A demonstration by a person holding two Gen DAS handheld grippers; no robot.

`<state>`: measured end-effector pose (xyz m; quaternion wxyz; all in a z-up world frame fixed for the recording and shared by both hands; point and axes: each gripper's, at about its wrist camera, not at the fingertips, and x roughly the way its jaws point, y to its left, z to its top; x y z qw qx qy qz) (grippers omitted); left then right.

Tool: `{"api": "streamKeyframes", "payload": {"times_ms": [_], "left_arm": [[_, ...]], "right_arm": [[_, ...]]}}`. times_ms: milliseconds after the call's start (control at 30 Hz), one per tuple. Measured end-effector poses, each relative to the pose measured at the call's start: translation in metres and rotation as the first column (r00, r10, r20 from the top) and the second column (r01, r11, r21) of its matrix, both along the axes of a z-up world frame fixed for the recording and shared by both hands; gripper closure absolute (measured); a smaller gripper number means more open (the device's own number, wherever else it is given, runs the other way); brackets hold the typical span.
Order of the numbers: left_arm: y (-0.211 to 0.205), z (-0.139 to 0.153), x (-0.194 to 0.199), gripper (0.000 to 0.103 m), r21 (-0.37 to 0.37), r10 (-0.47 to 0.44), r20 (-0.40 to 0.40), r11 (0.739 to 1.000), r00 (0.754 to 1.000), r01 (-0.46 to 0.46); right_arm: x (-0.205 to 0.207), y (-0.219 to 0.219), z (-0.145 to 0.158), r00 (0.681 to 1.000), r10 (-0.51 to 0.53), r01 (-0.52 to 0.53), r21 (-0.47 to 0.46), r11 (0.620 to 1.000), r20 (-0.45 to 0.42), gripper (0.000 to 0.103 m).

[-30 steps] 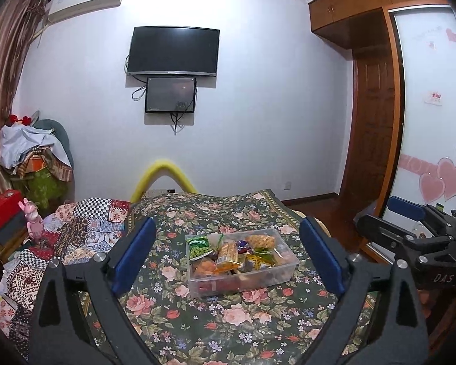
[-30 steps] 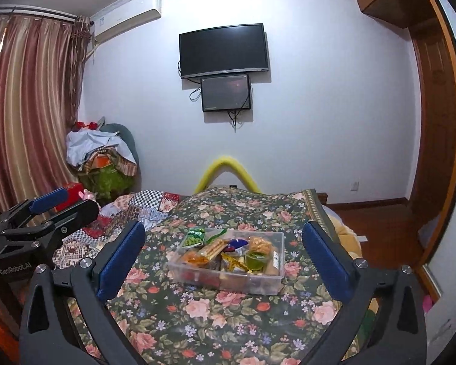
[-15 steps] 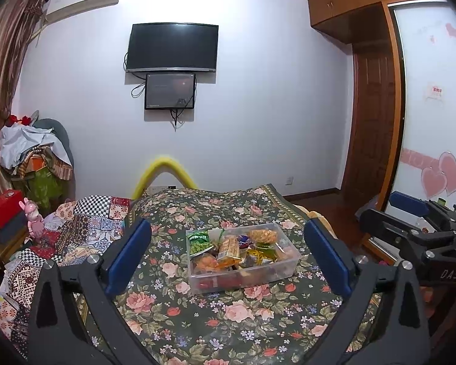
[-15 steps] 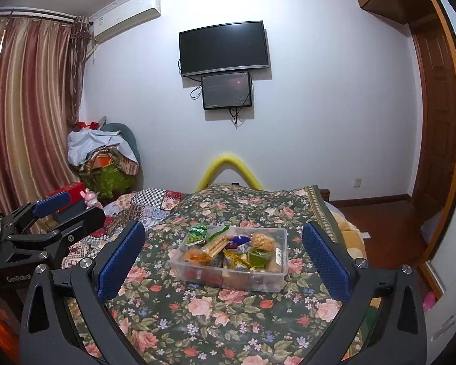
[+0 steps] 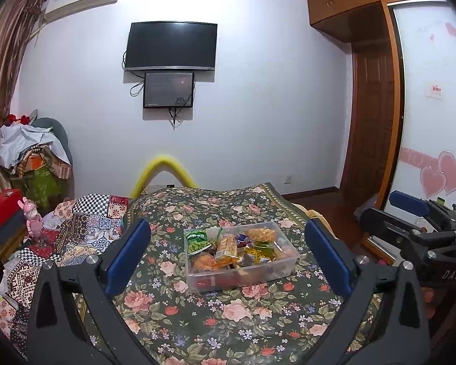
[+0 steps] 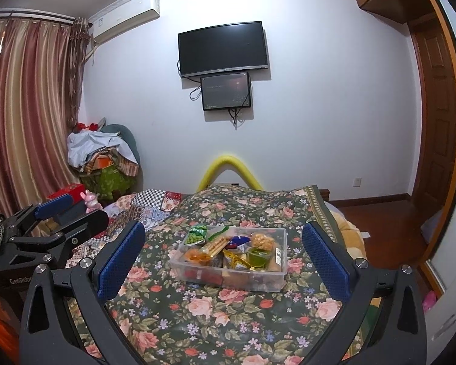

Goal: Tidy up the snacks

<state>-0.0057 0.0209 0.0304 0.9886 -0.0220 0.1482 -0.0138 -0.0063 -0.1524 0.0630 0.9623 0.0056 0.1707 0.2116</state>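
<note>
A clear plastic box [image 5: 284,269] full of several snack packets sits on the floral bedspread [image 5: 228,313]; it also shows in the right wrist view [image 6: 276,276]. A green pea packet [image 5: 197,240] leans at its left end, seen from the right as well [image 6: 197,233]. My left gripper [image 5: 228,257] is open and empty, held back from the box. My right gripper [image 6: 223,257] is open and empty, also short of the box. The right gripper shows at the left view's right edge [image 5: 410,213], and the left gripper shows at the right view's left edge [image 6: 57,213].
A patchwork quilt [image 5: 85,222] lies left of the bedspread. A pink toy [image 5: 30,216] and a red box [image 5: 3,205] stand at far left near a pile of clothes [image 5: 30,152]. A yellow foam arch [image 5: 164,170] is behind the bed. A wardrobe [image 5: 425,121] stands right.
Both grippers have tilted down a little and drawn slightly closer to the bed, so the box sits a bit higher between the fingers. Both stay open.
</note>
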Motion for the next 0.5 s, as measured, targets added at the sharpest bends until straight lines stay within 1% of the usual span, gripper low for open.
{"api": "streamKeyframes", "payload": {"times_ms": [500], "left_arm": [[-0.0012,-0.001,-0.0007,0.0,0.001,0.002,0.005,1.0,1.0,-0.002]], "right_arm": [[-0.0013,-0.0039,0.0018,1.0,-0.012,0.012,0.002,1.0,0.005,0.0]]}}
